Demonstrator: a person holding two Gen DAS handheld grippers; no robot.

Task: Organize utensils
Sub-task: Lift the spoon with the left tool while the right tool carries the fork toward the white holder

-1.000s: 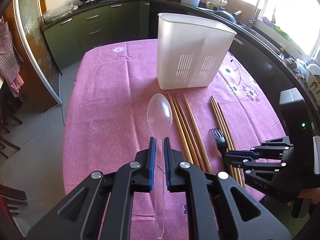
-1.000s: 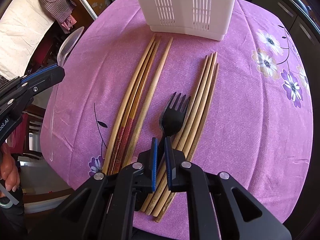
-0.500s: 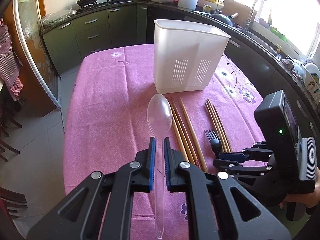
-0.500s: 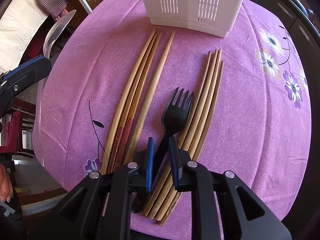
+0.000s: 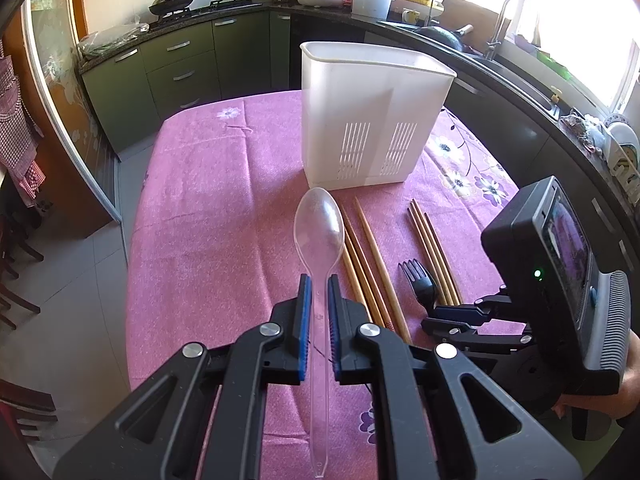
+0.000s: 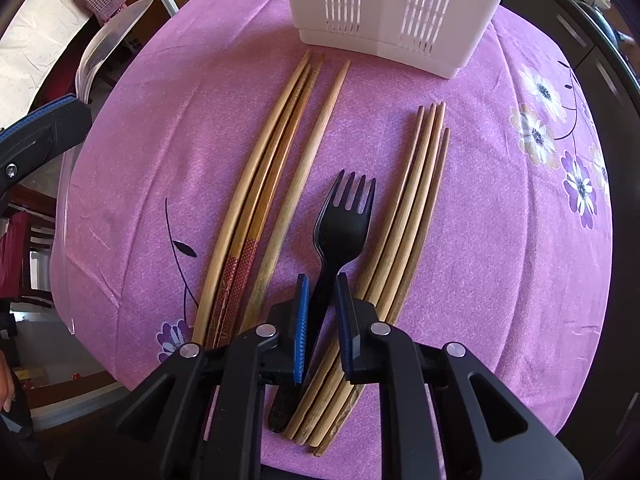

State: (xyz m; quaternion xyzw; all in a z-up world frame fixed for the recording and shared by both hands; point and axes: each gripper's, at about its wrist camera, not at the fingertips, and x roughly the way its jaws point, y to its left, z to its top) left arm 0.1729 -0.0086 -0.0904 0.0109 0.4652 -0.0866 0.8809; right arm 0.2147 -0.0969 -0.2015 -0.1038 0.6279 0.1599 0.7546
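Centrally, fork: a black plastic fork (image 6: pixel 344 220) lies flat on the pink cloth, tines toward the white holder, its handle running back between the blue pads of the right gripper.
Right gripper: the right gripper (image 6: pixel 322 320) points steeply down over the fork's handle; its jaws are narrow and closing, with the handle between them, and a sliver of gap shows on each side, so the pads do not yet press it.
Spoon: a clear plastic spoon (image 5: pixel 319 236) is clamped by its handle in the left gripper (image 5: pixel 317 312), bowl forward and raised off the cloth; the handle's end juts back beneath the jaws.
Left chopsticks: a bundle of pale chopsticks (image 6: pixel 272 200), two with red patterned ends, lies just left of the fork.
Right chopsticks: a second bundle (image 6: pixel 408 216) lies just right of the fork, touching its handle near the rear end.
Holder: a white slotted utensil holder (image 5: pixel 372 120) stands upright beyond the tips of the chopsticks, apart from them.
Table: a pink flowered tablecloth (image 5: pixel 208 200) covers the table.
Surroundings: dark green kitchen cabinets (image 5: pixel 176 68) and a sunlit sink counter stand behind.
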